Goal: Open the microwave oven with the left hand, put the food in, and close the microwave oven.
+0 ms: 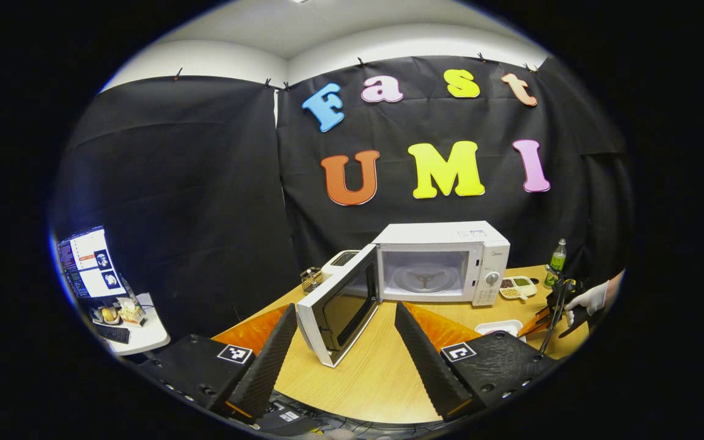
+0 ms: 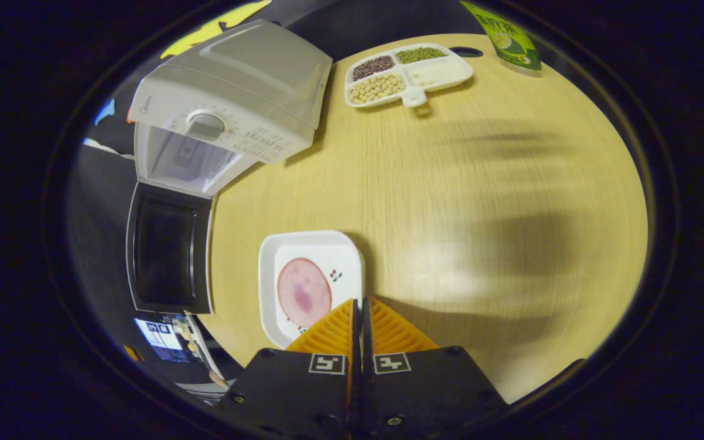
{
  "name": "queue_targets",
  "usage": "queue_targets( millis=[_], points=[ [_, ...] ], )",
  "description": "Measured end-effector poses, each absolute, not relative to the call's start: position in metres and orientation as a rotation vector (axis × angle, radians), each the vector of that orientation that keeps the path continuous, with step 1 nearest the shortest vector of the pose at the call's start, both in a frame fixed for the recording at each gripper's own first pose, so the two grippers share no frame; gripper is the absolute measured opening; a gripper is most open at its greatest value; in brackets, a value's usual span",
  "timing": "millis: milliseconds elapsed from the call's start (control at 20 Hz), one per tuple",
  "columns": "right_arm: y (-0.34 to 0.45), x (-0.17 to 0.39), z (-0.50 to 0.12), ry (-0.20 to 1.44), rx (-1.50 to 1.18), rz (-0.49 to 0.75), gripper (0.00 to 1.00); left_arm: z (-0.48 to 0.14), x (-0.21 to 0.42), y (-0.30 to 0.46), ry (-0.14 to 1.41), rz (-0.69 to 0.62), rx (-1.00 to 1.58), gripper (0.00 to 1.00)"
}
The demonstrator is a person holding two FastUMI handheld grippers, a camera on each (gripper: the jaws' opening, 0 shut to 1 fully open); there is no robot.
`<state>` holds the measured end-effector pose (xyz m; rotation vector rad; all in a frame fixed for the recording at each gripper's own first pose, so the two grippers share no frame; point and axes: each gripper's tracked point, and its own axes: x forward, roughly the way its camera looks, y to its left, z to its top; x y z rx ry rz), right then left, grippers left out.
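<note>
Left gripper (image 1: 346, 318): fingers spread wide, nothing held; the open microwave door (image 1: 338, 305) is seen between them.
Right gripper (image 2: 361, 305): fingers pressed together at the edge of the white plate (image 2: 309, 244); whether the rim is pinched cannot be told.
Plate contents: one round pink slice of meat (image 2: 304, 292).
Microwave (image 1: 443, 260): cavity exposed, glass turntable (image 1: 423, 280) bare.
Divided tray (image 2: 407, 73): beans and grains sorted into four compartments, placed beside the microwave.
Green bottle (image 1: 555, 261): stood upright at the table edge.
</note>
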<state>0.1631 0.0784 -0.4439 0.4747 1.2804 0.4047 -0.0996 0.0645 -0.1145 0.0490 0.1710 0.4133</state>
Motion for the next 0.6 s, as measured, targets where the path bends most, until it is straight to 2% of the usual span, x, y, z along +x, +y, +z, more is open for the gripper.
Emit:
queue_targets(
  millis=[300, 600],
  points=[
    [0.080, 0.162, -0.437, 1.250, 0.457, 0.404, 0.04, -0.120, -0.083, 0.084, 0.182, 0.378, 0.044, 0.96],
    [0.103, 0.161, -0.408, 1.165, 0.494, 0.457, 0.04, -0.118, -0.074, 0.093, 0.177, 0.347, 0.036, 0.96]
  ],
)
